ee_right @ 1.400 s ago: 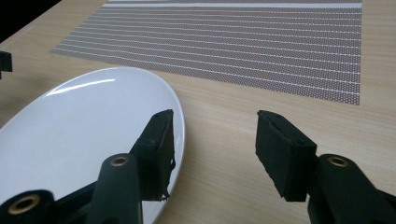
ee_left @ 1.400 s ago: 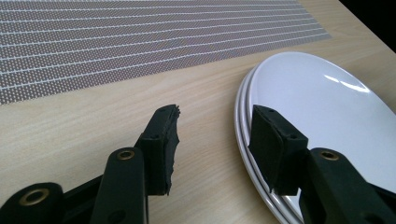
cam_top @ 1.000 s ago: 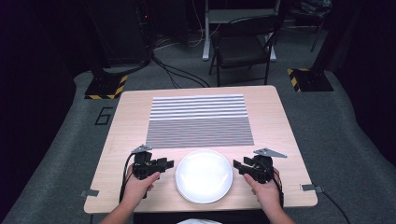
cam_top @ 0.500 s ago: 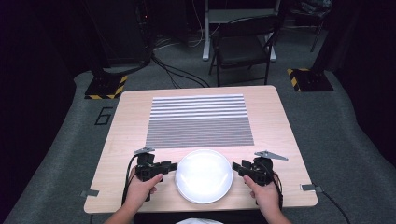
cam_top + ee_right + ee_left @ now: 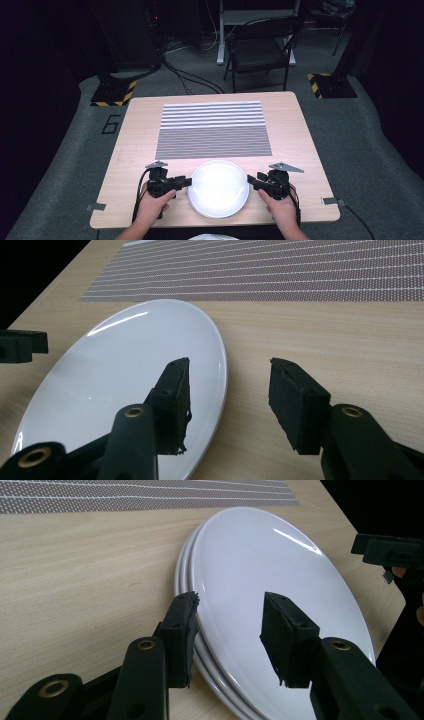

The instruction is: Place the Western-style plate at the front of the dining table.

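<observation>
While the stack of white plates point(image 5: 218, 188) sits at the table's point(image 5: 135, 130) near edge, our left gripper point(image 5: 227, 625) and right gripper point(image 5: 227, 390) straddle its opposite rims. Both jaw pairs have just been closing, yet gaps remain and neither clamps the plates.

Left gripper point(image 5: 182, 182) and right gripper point(image 5: 254, 181) low, facing inward, jaws parted, closing.

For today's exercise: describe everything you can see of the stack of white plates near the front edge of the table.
The stack of white plates is round, glossy and plain, like glazed ceramic, catching bright glare. The left gripper view shows about three rims nested under the top plate. It lies flat on the wooden table, just in front of the striped mat. The left tool straddles its rim, jaws just closing, while the right tool straddles the opposite edge; neither visibly presses it.
</observation>
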`<state>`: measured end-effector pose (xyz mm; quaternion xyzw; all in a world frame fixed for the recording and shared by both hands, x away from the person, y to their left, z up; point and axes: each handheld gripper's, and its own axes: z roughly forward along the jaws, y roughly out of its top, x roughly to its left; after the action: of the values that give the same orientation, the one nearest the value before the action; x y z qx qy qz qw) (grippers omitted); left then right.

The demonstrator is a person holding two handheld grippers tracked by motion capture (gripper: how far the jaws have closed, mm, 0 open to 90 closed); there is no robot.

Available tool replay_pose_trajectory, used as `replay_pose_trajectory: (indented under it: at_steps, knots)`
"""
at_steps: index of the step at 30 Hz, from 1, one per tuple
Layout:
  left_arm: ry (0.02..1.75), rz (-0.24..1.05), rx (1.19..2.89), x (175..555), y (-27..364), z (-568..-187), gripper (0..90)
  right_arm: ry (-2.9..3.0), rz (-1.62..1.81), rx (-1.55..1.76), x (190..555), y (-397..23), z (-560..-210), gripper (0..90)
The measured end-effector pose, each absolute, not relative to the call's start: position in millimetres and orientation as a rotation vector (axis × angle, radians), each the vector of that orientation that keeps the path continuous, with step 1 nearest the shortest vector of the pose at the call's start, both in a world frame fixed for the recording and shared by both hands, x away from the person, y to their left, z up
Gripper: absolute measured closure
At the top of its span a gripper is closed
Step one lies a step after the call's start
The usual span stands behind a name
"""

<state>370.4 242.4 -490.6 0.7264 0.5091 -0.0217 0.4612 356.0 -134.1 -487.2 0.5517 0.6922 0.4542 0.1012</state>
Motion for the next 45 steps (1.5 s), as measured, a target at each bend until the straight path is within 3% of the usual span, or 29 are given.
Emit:
replay_pose_trajectory:
  at_steps: [45]
  knots:
    - [1.242, -0.055, 1.841, 370.5, 231.3, -499.7, 56.9, 2.137, 1.267, 1.649, 358.8, -124.6, -502.6, 46.2]
